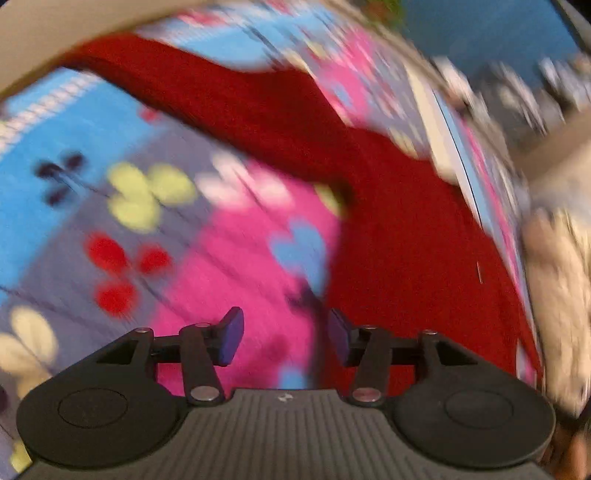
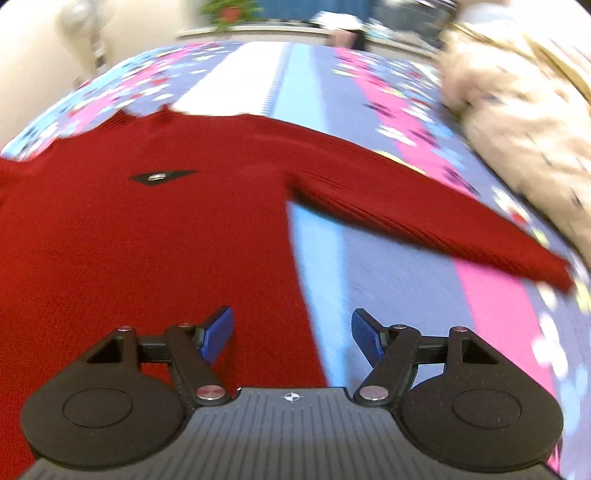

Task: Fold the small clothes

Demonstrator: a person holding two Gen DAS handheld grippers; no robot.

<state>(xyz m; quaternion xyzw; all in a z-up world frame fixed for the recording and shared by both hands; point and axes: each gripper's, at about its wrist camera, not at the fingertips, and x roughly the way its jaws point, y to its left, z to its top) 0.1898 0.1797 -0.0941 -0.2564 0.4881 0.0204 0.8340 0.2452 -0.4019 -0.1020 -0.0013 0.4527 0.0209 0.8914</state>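
A small red knit sweater point(image 2: 147, 229) lies flat on a flowered bedspread point(image 2: 399, 266), a dark badge on its chest, one sleeve point(image 2: 424, 218) stretched out to the right. My right gripper point(image 2: 291, 334) hovers over the sweater's lower right edge, open, nothing between its blue pads. In the blurred left wrist view the sweater point(image 1: 406, 240) fills the right side and its other sleeve point(image 1: 207, 96) runs up to the left. My left gripper point(image 1: 286, 338) hangs over the bedspread point(image 1: 229, 258) beside the sweater's edge, open, with no cloth between its pads.
A cream fluffy garment point(image 2: 517, 122) lies heaped at the bed's right side and shows at the right edge as the cream heap point(image 1: 557, 288). Beyond the bed's far end stand a potted plant point(image 2: 229, 13) and a white fan point(image 2: 79, 22).
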